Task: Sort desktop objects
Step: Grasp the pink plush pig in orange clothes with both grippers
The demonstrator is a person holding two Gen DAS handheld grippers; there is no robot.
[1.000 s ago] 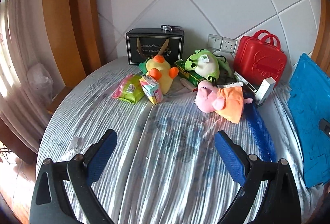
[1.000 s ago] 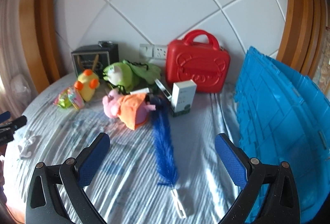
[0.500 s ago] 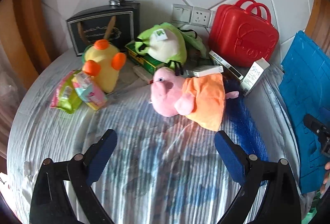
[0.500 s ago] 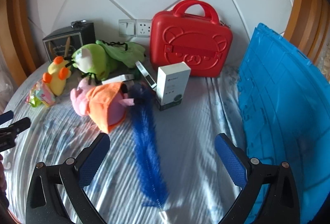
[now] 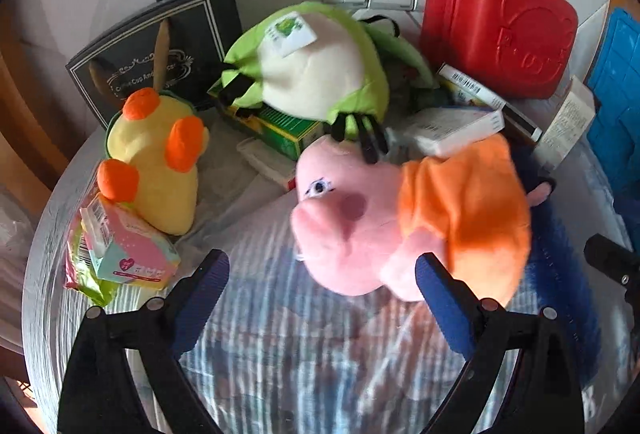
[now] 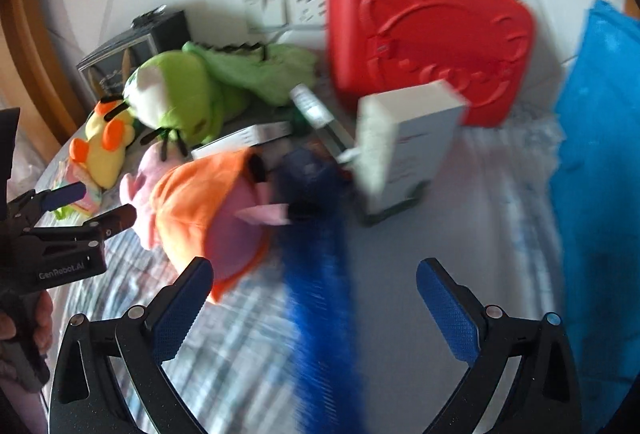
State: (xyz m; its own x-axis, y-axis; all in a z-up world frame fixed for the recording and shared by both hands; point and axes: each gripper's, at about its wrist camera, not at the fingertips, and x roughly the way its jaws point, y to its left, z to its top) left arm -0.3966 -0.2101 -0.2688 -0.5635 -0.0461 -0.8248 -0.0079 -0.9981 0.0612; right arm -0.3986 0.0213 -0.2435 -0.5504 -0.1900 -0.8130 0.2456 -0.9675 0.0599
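Observation:
A pink pig plush in an orange dress (image 5: 404, 222) lies on the striped cloth, just ahead of my open, empty left gripper (image 5: 322, 274). It also shows in the right wrist view (image 6: 208, 202). A blue feather duster (image 6: 316, 254) lies between the fingers of my open, empty right gripper (image 6: 314, 286). A white box (image 6: 400, 150) stands ahead of it. Behind are a green frog plush (image 5: 316, 70), a yellow duck plush (image 5: 156, 158), a pink carton (image 5: 124, 254) and small boxes (image 5: 456, 126).
A red toy suitcase (image 5: 496, 26) and a black gift box (image 5: 156, 46) stand against the wall. A blue crate (image 6: 596, 170) lies at the right. The left gripper (image 6: 76, 210) shows at the left edge of the right wrist view.
Both grippers have moved forward toward the pile; the pig plush and the duster now look much closer. The right wrist view is motion-blurred. Both stay open.

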